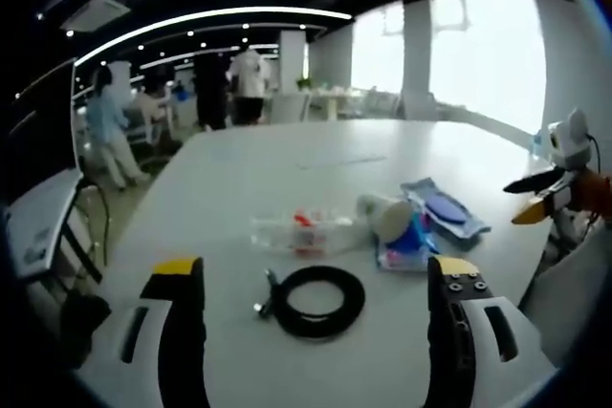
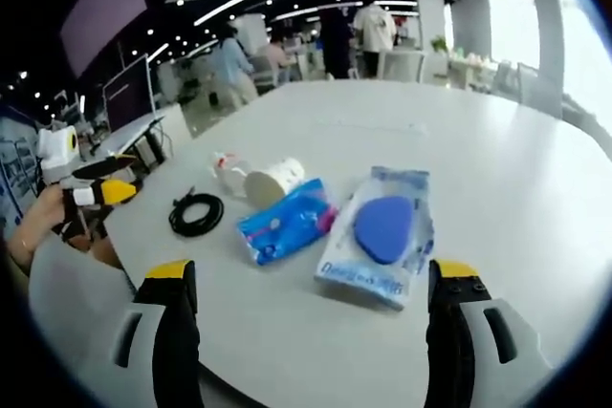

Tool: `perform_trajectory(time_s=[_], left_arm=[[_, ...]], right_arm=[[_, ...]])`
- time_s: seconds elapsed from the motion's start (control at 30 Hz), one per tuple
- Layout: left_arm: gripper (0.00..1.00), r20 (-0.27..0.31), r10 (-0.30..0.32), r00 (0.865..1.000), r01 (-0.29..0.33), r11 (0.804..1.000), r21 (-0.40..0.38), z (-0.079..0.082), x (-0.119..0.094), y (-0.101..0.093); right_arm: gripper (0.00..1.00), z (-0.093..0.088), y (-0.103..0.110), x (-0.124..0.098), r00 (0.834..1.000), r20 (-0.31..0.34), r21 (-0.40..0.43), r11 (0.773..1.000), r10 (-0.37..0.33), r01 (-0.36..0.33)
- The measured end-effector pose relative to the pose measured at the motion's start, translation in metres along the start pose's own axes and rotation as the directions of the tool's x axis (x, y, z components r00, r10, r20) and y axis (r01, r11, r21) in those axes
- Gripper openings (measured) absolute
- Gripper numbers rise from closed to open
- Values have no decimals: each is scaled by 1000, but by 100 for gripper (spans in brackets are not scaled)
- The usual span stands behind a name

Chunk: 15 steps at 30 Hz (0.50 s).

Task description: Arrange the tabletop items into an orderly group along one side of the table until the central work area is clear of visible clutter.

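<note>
While both tools hang above the table's near edge with nothing in them, five items lie grouped on the white table (image 1: pixel 287 155). Going left to right in the left gripper view: the left tool (image 1: pixel 320 298), jaws wide apart and empty; one clear bottle (image 1: pixel 301 232) with a red label lying on its side; one coil of black cable (image 1: pixel 318 301) just in front of it; one paper cup (image 1: pixel 384 217) on its side touching one blue packet (image 1: pixel 409 241); one flat pack with a blue oval (image 1: pixel 445 207) behind that; and the right tool (image 1: pixel 537 196) at the far right, seen side-on, its opening hard to judge there. In the right gripper view the order runs differently: the left tool (image 2: pixel 96 193) held in a hand (image 2: pixel 43 222), cable (image 2: pixel 196 214), bottle (image 2: pixel 228 172), cup (image 2: pixel 274 182), packet (image 2: pixel 287 222), flat pack (image 2: pixel 382 234), with the right tool (image 2: pixel 311 298) open wide and empty. This view shows the flat pack's printed front close up; the other shows the cable nearest. People stand in the office behind.
</note>
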<state>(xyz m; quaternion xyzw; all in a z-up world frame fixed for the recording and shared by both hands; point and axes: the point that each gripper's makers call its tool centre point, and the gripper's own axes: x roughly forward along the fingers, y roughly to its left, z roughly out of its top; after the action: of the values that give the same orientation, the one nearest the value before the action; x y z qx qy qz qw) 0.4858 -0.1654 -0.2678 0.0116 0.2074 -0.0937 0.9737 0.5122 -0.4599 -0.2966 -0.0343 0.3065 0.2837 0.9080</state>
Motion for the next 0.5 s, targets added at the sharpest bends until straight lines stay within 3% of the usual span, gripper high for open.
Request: perform_trajectory(time_s=[0.37,0.5], left_arm=[[94,2,-60,998,60,998,-19,2,2,-10],[94,-7,-78,997,78,997,18,6,5,-12]], right_arm=[[100,-3,1,1,1000,-12,5,1000,8,-8],[100,-3,1,1,1000,-15,7,1000,8,-7]])
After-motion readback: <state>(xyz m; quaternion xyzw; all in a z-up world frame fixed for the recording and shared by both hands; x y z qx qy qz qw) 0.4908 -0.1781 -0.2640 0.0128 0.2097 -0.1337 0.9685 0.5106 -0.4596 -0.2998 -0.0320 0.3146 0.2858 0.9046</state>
